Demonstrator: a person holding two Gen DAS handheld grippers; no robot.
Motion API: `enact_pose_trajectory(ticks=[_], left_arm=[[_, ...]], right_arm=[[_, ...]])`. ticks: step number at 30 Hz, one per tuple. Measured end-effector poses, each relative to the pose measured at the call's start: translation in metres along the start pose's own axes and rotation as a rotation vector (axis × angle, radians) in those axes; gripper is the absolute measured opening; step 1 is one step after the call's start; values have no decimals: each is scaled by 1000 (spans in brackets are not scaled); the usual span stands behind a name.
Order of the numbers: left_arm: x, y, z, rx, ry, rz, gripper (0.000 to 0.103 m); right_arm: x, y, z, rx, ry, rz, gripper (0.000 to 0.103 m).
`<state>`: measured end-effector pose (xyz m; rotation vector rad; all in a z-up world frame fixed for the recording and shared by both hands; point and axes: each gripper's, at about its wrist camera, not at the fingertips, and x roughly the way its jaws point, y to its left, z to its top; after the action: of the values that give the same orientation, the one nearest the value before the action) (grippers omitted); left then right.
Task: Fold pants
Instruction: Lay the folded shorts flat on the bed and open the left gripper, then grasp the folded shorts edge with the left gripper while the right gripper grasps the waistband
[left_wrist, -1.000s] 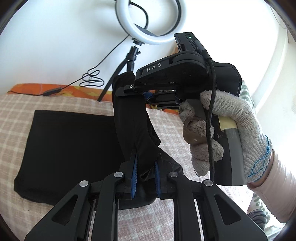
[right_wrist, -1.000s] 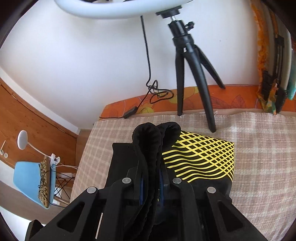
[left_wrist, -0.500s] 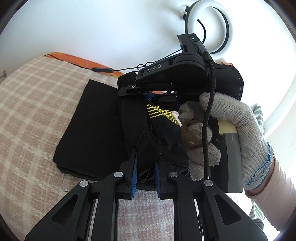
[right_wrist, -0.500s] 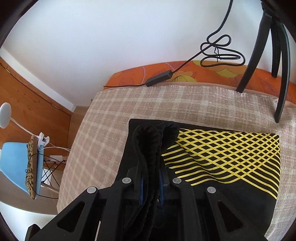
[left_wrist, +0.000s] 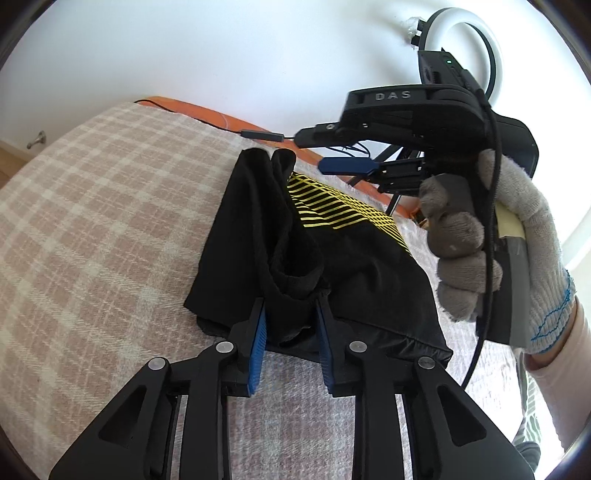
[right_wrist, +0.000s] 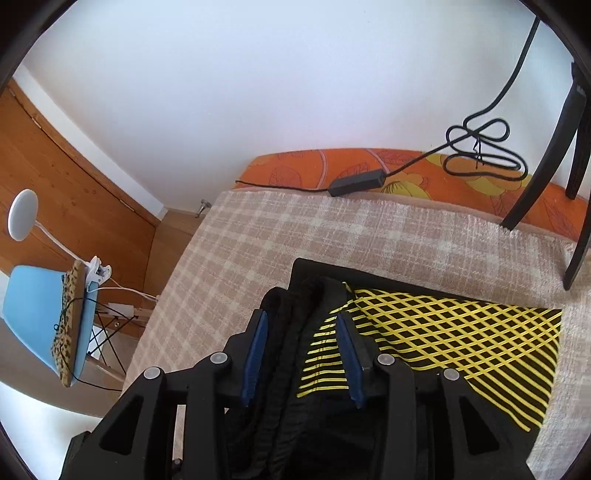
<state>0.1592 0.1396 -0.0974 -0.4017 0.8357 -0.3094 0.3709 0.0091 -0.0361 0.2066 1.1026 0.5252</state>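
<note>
Both grippers, left (left_wrist: 290, 334) and right (right_wrist: 301, 354), are now opening, releasing the pants (left_wrist: 295, 236) between their fingers, so this fold is landing.

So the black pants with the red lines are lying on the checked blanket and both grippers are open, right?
Almost. The lines on the black pants are yellow, not red, as the right wrist view shows. They do lie on the checked blanket, with the left gripper and right gripper open.

The pants (left_wrist: 295, 240) have been lowered onto the checked blanket (left_wrist: 110, 221) and released: both the left gripper (left_wrist: 290, 325) and the right gripper (right_wrist: 301, 332) have been opened (the waistband now lies loose between the pads).
</note>
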Motion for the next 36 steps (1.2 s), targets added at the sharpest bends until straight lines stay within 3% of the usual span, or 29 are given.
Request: enact_pose_trajectory(ticks=[2,6,11,14,20,25,29,32,33,34,36], left_arm=[[-10,2,-1,31,-21,55,41],[-27,7,5,48,-58,130,41],[-27,-8,23,107,-93,150,41],[-5,-24,36,169,-50,150,41],[44,-28,36,280,29,317,41],[40,10,48,184,43,369,47],[23,21,66,133,16,300,47],[21,14,82,124,-1,231,48],[26,11,87,120,17,186,50],[34,9,93,115,48,142,61],[51,3,102,122,74,135,64]], right_arm=[[-16,-3,-2,-40,-21,-26,41],[-49,-18,-26,-126,-48,-77,41],[-76,-53,-69,-154,-62,-165,41],[-80,-71,-85,-141,-65,-200,41],[-69,-93,-86,-110,-58,-188,41],[-46,-107,-83,-95,5,-212,41],[-53,-122,-86,-43,-15,-148,41],[-65,-130,-85,-29,-58,-133,58],[-67,-132,-84,-33,-63,-141,62],[-68,-134,-83,-39,-62,-148,62],[-68,-138,-79,-40,-58,-143,62]])
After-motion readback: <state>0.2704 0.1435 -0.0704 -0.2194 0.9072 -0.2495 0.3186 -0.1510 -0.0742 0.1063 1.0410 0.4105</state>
